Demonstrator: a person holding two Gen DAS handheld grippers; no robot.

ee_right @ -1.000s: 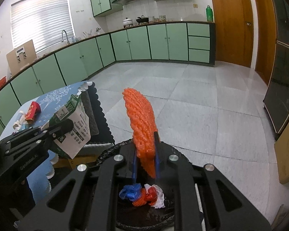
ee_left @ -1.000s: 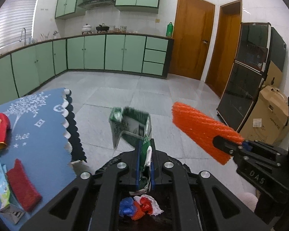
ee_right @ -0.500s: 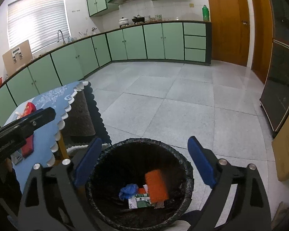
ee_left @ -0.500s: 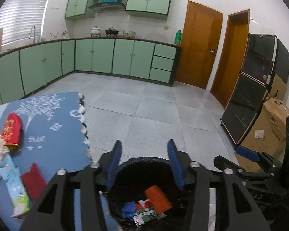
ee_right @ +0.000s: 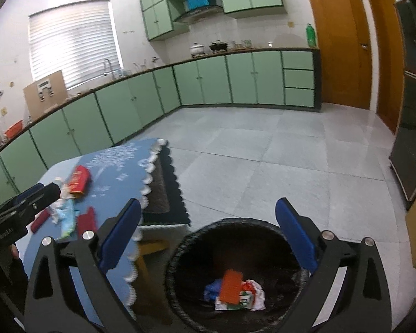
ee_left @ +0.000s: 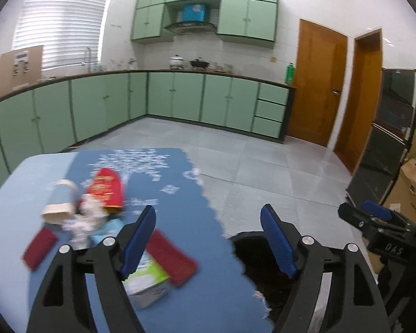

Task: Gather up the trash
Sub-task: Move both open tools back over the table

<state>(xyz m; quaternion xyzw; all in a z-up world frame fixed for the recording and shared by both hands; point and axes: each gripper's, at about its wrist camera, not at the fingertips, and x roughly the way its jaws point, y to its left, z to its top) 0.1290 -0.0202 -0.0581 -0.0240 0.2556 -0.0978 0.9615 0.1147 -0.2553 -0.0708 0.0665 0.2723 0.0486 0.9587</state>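
1. The left gripper (ee_left: 208,238) is hanging with its blue-padded jaws wide apart and nothing between them; they have just been opening.
2. A blue tablecloth (ee_left: 180,202) is filling the view from 6 to 10 o'clock.
3. A red can (ee_left: 106,191) is lying at 10 o'clock, a paper cup (ee_left: 59,204) just beside it.
4. A green carton (ee_left: 147,280) is sitting at 7 o'clock.
5. A black bin (ee_left: 263,272) is showing at 5 o'clock.
6. The right gripper (ee_left: 374,216) is reaching in at 3 o'clock.

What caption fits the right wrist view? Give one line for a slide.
Open right gripper above the black-lined round trash bin, an orange foam piece lying inside beside the blue-clothed table.
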